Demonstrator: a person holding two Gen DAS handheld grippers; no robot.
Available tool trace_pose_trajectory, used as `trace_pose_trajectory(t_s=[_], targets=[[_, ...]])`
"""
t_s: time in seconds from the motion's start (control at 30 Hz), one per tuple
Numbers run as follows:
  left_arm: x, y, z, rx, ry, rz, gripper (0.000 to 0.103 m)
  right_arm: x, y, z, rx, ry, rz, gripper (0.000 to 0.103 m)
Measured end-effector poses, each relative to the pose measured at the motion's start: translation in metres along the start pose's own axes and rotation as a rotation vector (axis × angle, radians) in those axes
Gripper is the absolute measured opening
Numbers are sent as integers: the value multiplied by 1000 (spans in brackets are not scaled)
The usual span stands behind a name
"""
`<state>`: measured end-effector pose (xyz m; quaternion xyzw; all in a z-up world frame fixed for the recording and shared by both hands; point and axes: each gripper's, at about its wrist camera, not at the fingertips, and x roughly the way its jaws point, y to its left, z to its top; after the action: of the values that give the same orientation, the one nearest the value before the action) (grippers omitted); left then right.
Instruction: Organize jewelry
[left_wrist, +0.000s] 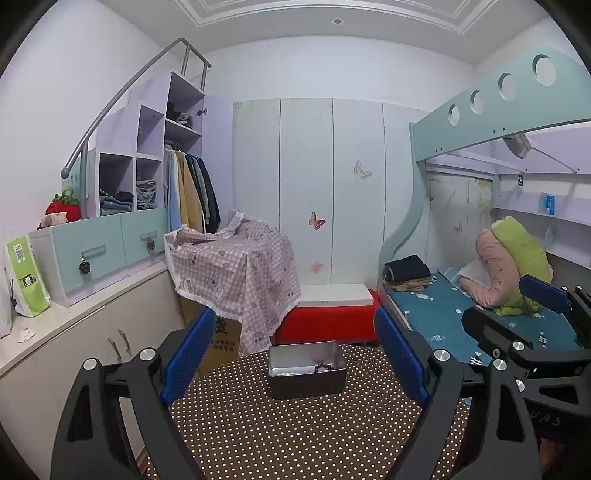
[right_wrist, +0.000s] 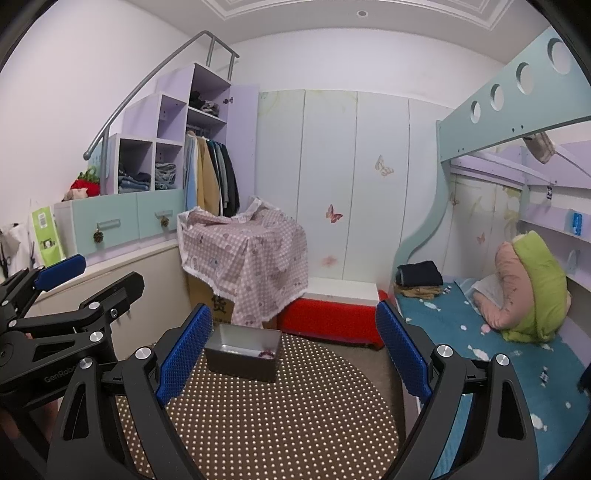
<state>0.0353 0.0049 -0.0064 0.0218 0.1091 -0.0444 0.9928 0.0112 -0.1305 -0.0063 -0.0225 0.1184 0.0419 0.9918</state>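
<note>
Left gripper (left_wrist: 295, 354): hovering above the table, its blue pads spread wide and gripping nothing.
Right gripper (right_wrist: 295, 350): hanging just beside the left one, fingers also gaping wide and bare.
Tin (left_wrist: 307, 369): sitting on the dotted table (left_wrist: 295, 435), ahead of both grippers.
Bracelet (left_wrist: 324, 367): dark red beads lying inside the tin, toward its right side.
Pearls (left_wrist: 286, 373): pale beads resting in the tin's left part.

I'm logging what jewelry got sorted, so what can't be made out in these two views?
- Metal box: in the left view its near wall hides part of the floor; the red bead bracelet and pale beads are too small to count.
- In the right view the left finger covers the box's left corner; only a bit of bracelet shows.
- The table edges are cut off.
</note>
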Motion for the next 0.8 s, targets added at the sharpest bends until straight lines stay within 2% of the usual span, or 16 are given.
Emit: trace_pose_trajectory(t_s=[0.8], targets=[[7,3,-2,6,9,5,85,5,2,-7,6,10,2,87]])
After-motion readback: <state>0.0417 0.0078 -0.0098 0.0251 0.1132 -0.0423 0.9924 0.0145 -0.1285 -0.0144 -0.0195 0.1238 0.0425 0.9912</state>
